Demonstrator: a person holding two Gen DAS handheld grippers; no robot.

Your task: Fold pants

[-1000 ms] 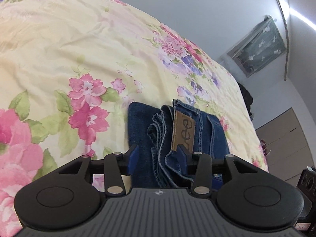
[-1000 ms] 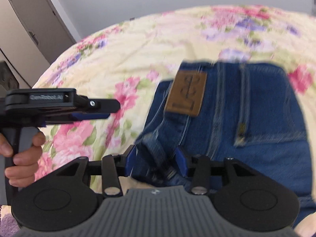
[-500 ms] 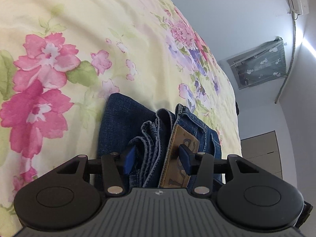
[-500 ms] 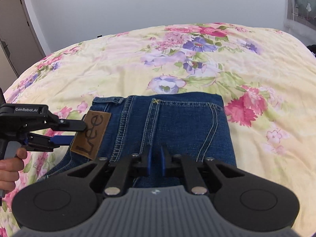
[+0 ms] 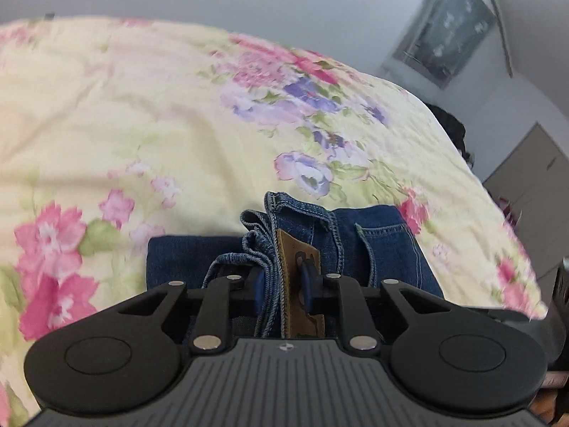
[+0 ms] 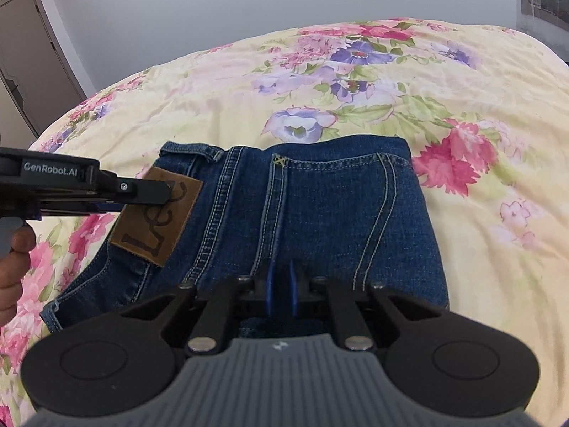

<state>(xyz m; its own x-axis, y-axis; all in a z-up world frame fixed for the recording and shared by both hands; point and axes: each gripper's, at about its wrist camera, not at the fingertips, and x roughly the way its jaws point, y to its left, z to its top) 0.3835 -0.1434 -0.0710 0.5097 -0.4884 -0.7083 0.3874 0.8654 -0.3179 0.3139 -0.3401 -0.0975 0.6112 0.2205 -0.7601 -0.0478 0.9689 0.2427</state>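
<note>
Folded blue jeans (image 6: 313, 210) with a brown leather patch (image 6: 156, 220) lie on the floral bed sheet (image 6: 355, 82). My left gripper (image 5: 282, 284) is shut on the bunched waistband layers and the leather patch (image 5: 302, 267) at the jeans' left edge. It also shows from the side in the right wrist view (image 6: 142, 195). My right gripper (image 6: 281, 284) is shut, its blue fingertips close together on the denim at the near edge of the jeans (image 5: 384, 249).
The bed runs wide to the far and right sides. A grey door (image 6: 25, 53) stands at the left, a cabinet (image 5: 526, 192) and a covered window (image 5: 444, 25) at the right. A hand (image 6: 14, 270) holds the left gripper.
The left gripper has closed on the waistband and patch. The right gripper shut half a second ago and has stayed on the denim. Both views have tilted and shifted.
</note>
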